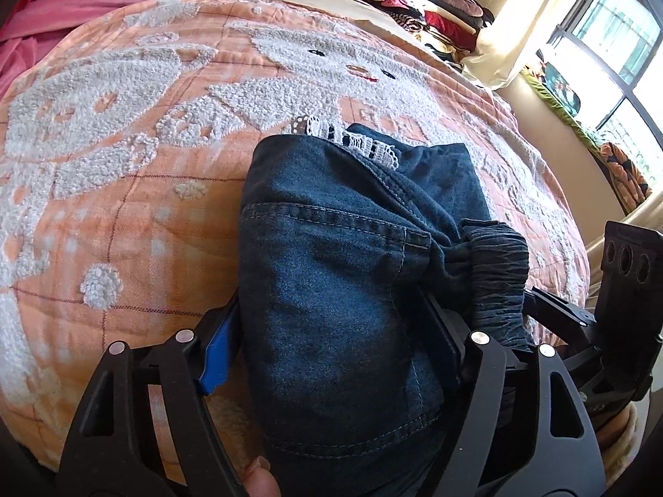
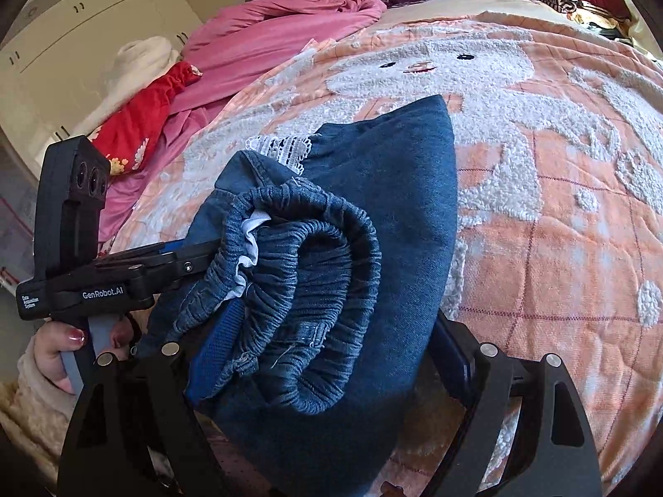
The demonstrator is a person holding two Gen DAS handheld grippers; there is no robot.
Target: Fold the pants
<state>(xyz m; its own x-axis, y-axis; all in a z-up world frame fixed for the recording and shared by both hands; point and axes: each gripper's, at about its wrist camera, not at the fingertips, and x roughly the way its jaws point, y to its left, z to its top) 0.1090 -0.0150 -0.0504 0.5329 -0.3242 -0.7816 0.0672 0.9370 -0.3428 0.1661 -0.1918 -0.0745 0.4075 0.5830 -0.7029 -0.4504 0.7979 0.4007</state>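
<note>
The folded denim pants (image 1: pixel 331 256) are held above the orange quilt (image 1: pixel 124 215) on the bed, gripped from both sides. The left claw (image 1: pixel 331 352) is clamped on the denim bundle, and the right claw (image 2: pixel 319 356) is clamped on the same bundle at the gathered elastic waistband (image 2: pixel 315 281). White lace trim (image 1: pixel 352 141) is seen at the pants' far edge, toward the quilt's cat face.

Both hand-held grippers (image 1: pixel 331 352) (image 2: pixel 327 356) clamped, angled downward
</note>
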